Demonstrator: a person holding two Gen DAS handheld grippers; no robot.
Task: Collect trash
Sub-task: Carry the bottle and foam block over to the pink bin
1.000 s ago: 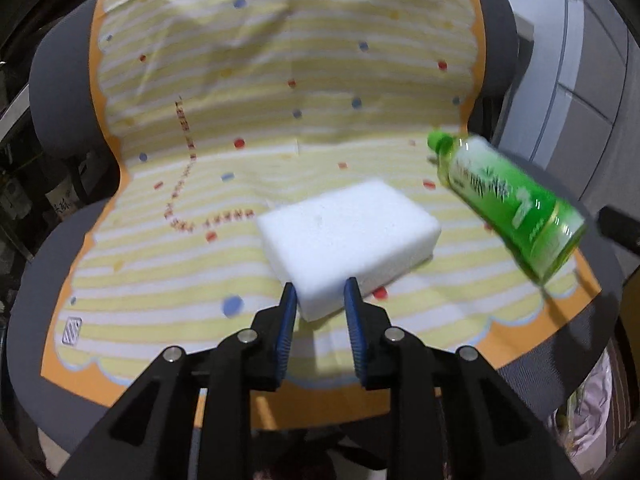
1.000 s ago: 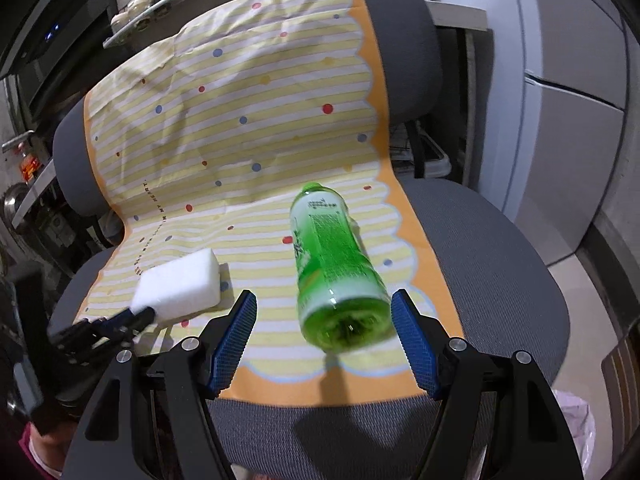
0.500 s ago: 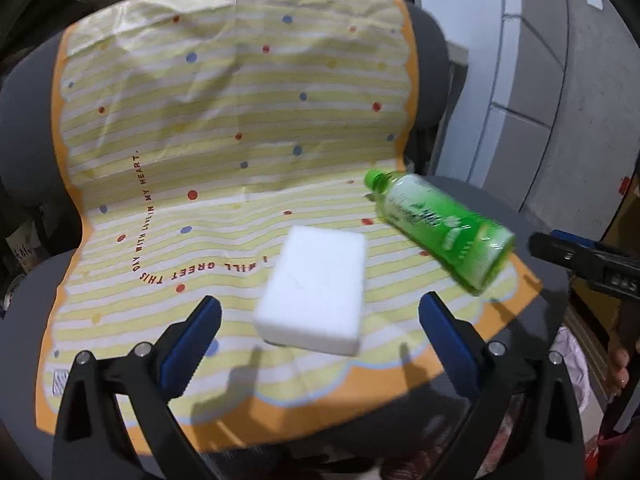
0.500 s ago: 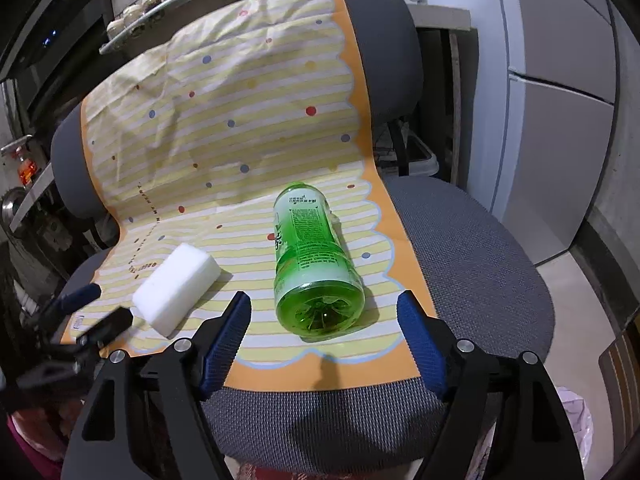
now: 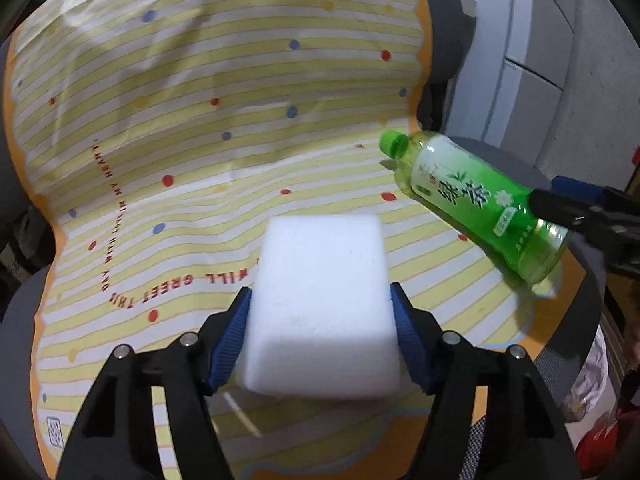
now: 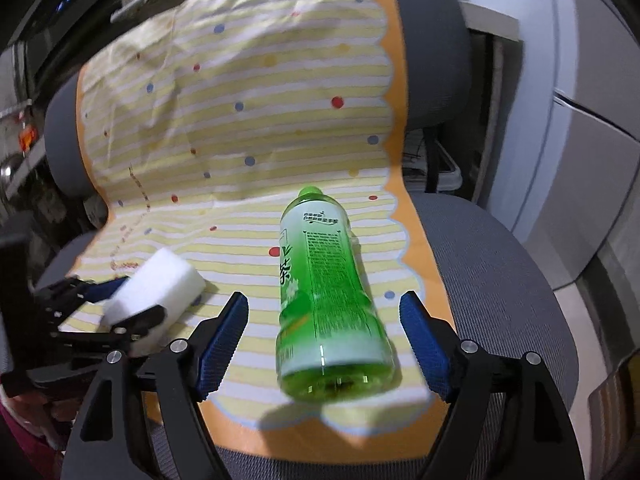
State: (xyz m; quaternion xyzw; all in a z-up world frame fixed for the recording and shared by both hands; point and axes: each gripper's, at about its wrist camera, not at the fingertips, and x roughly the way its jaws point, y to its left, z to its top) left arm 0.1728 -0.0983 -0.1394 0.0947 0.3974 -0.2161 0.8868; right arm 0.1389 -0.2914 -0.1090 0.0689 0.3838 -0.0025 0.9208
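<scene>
A white foam block [image 5: 320, 300] lies on a yellow striped cloth [image 5: 200, 128] over a grey office chair seat. My left gripper [image 5: 320, 332] has its blue pads against both sides of the block. The block also shows in the right wrist view [image 6: 154, 292], held between the left gripper's fingers [image 6: 132, 320]. A green tea bottle [image 6: 324, 300] lies on its side on the cloth, base toward me. My right gripper [image 6: 324, 344] is open wide, one pad on each side of the bottle's base, not touching. The bottle [image 5: 480, 204] lies right of the block.
The grey chair seat [image 6: 500, 280] extends right of the cloth, and the backrest [image 6: 432, 48] rises behind. Grey cabinets [image 6: 592, 140] stand at the right. A cluttered shelf [image 6: 24, 140] is at the left. A plastic bag [image 5: 588, 376] sits low right.
My left gripper opened wide, moved forward and closed around the foam block. My right gripper moved closer to the bottle, its open pads now flanking the base.
</scene>
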